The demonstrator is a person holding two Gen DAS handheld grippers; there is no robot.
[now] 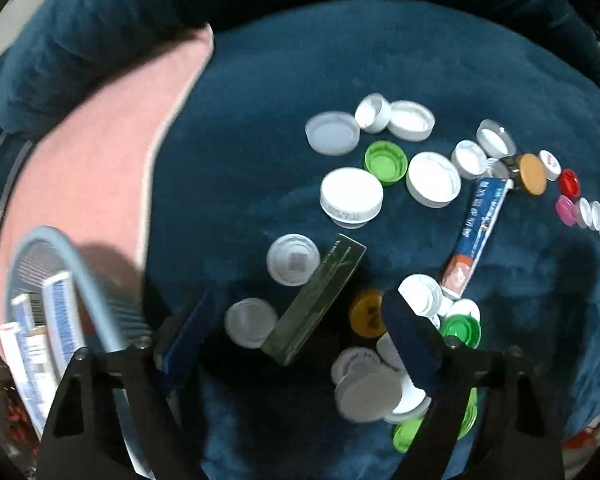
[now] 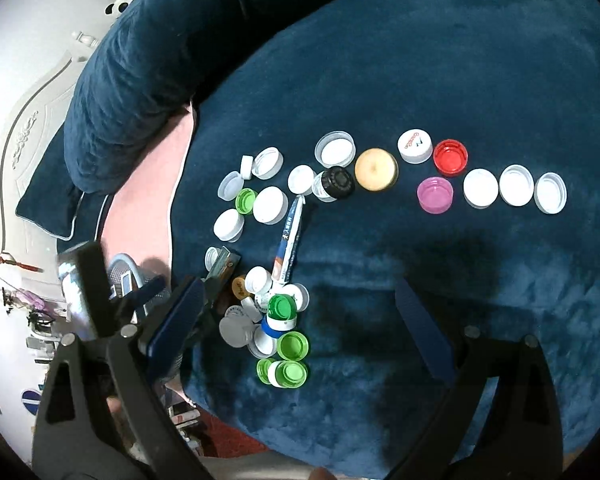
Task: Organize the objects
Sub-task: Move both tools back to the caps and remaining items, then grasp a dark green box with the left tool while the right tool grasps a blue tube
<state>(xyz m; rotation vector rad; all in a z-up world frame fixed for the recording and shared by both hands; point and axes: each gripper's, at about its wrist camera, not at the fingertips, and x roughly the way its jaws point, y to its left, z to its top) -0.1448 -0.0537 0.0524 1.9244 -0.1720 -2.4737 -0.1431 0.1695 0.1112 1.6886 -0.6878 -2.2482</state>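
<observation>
Several bottle caps, mostly white with some green, lie scattered on a dark blue velvet seat (image 1: 260, 140). A dark green flat box (image 1: 316, 300) lies slanted among them, and a blue and white tube (image 1: 476, 236) lies to its right. My left gripper (image 1: 296, 336) hangs open over the lower end of the green box, its pads clear of it. A grey cap (image 1: 250, 322) sits beside the box. My right gripper (image 2: 300, 326) stands open above a heap of caps with a green cap (image 2: 280, 306) on top. The tube (image 2: 290, 240) lies just beyond.
A tidy row of caps, with a pink cap (image 2: 435, 195), a red cap (image 2: 451, 157) and three white caps (image 2: 516, 190), runs along the right. A pink cushion (image 1: 100, 160) lies at the left. A grey mesh basket (image 1: 72, 264) holding boxes stands at the lower left.
</observation>
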